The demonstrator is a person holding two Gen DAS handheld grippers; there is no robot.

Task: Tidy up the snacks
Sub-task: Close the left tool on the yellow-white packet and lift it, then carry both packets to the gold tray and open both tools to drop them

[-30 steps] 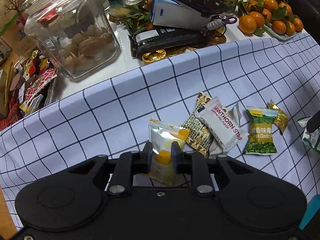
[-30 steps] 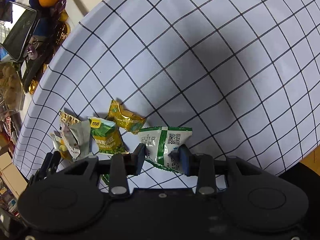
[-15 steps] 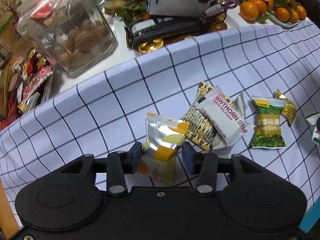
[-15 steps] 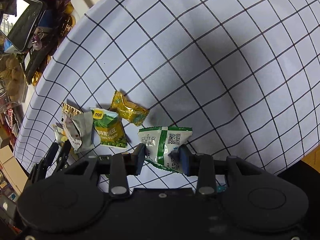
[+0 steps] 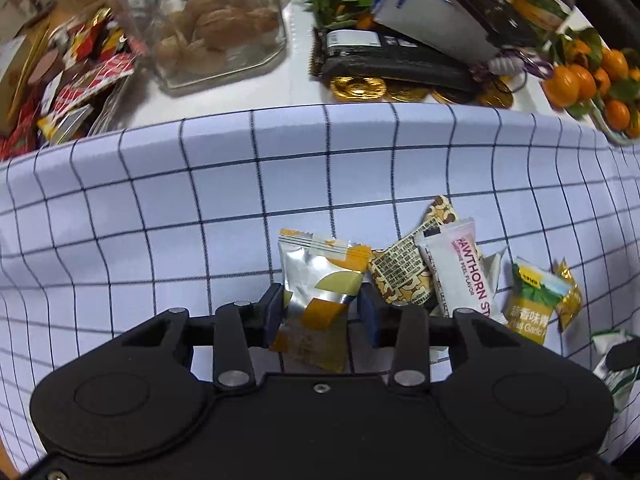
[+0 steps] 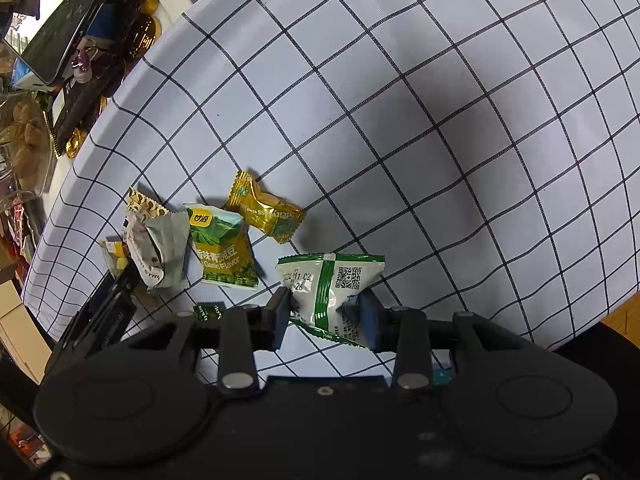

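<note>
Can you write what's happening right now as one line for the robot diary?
left gripper: open, jaws just closing around silver-orange packet | right gripper: shut on green-white packet | surface: checked cloth

"HAWTHORN" on white strip packet (image 5: 460, 276), "Garlic Flavor" on green packet (image 6: 222, 248)

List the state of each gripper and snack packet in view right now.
left gripper, jaws just been closing around the silver-and-orange packet, not visibly pinching it.
right gripper, shut on the green-and-white packet.
hawthorn strip, sealed, lying across the cashew-print packet.
garlic pea packet, sealed, flat on the checked cloth.
gold candy, wrapped, loose on the cloth.
glass jar, upright, holding walnuts.
</note>
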